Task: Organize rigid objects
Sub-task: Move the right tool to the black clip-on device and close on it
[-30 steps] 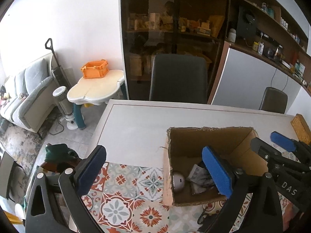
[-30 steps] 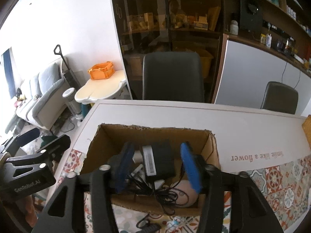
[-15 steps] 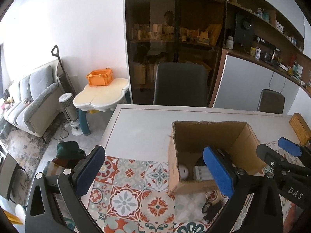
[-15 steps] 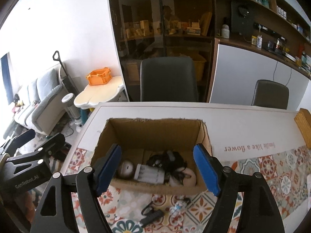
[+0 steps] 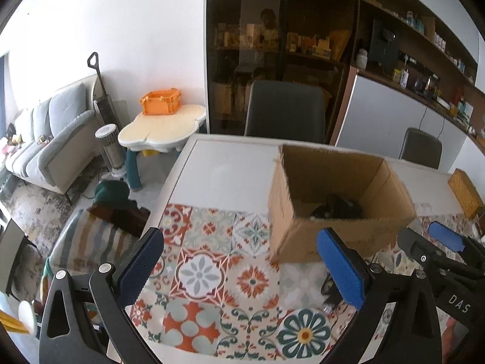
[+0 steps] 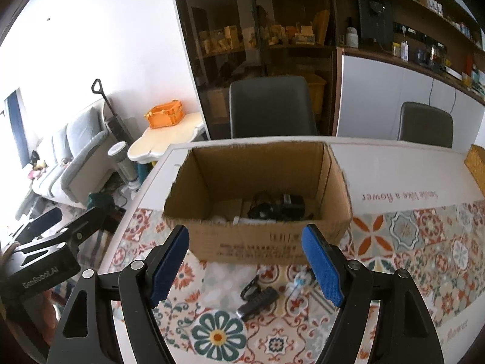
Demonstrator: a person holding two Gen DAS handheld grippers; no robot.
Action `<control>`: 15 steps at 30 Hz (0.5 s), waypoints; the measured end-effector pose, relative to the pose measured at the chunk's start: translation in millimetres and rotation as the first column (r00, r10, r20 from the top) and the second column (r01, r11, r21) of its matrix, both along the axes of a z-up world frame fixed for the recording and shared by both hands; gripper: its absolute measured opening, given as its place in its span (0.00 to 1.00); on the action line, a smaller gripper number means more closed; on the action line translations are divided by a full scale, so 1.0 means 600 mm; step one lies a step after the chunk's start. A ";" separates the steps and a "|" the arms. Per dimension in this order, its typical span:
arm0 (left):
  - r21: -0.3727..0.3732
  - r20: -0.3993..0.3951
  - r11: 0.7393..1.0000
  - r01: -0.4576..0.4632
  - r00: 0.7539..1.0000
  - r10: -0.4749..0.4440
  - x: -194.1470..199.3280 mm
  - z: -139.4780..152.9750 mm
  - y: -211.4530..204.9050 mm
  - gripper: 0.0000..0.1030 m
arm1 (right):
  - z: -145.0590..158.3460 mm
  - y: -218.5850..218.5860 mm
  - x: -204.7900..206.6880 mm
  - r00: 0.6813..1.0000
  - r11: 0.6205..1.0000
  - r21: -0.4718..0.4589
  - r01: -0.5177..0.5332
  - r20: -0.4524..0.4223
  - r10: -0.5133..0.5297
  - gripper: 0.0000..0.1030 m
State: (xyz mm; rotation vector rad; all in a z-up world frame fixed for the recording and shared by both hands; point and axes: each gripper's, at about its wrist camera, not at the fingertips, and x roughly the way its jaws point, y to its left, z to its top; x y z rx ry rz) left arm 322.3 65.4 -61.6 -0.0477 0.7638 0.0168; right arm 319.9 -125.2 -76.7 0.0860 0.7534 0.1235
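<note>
Right gripper released the adapter into the box — both grippers withdrew.

Left hand-held gripper, right hand-held gripper, black frames, blue ribbed pads, silver screws, white lettering

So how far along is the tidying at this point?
Partly done: the cardboard box already holds a black tangle of items. Nothing is in hand; the right gripper and left gripper are both open and empty. Left: a black stick-shaped item and small white-blue piece on the patterned mat.
</note>
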 end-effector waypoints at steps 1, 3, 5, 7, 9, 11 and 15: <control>-0.002 -0.006 1.000 -0.001 1.000 0.001 -0.004 -0.007 0.001 1.00 | -0.004 0.000 -0.004 1.000 1.000 0.001 -0.001 -0.003 0.001 0.75; -0.005 -0.017 1.000 0.001 1.000 -0.001 -0.011 -0.020 0.003 1.00 | -0.015 0.003 -0.011 1.000 1.000 -0.004 0.003 -0.012 -0.003 0.75; 0.007 -0.021 1.000 0.005 1.000 -0.004 -0.017 -0.030 0.003 1.00 | -0.029 0.005 -0.018 1.000 1.000 -0.003 0.005 -0.024 -0.005 0.75; 0.015 -0.032 1.000 0.012 0.999 -0.011 -0.022 -0.043 0.003 1.00 | -0.043 0.005 -0.025 0.999 1.000 -0.001 0.008 -0.035 -0.008 0.75; 0.009 -0.040 1.000 0.026 0.999 -0.026 -0.027 -0.055 0.004 1.00 | -0.059 0.006 -0.029 0.999 1.000 0.002 0.007 -0.050 -0.007 0.75; 0.009 -0.046 0.999 0.043 0.998 -0.043 -0.031 -0.067 0.005 1.00 | -0.074 0.008 -0.032 0.998 1.000 0.009 0.007 -0.068 -0.006 0.75; 0.026 -0.053 0.997 0.076 0.996 -0.075 -0.038 -0.090 0.002 1.00 | -0.106 0.014 -0.035 0.995 1.000 0.014 0.012 -0.101 -0.011 0.75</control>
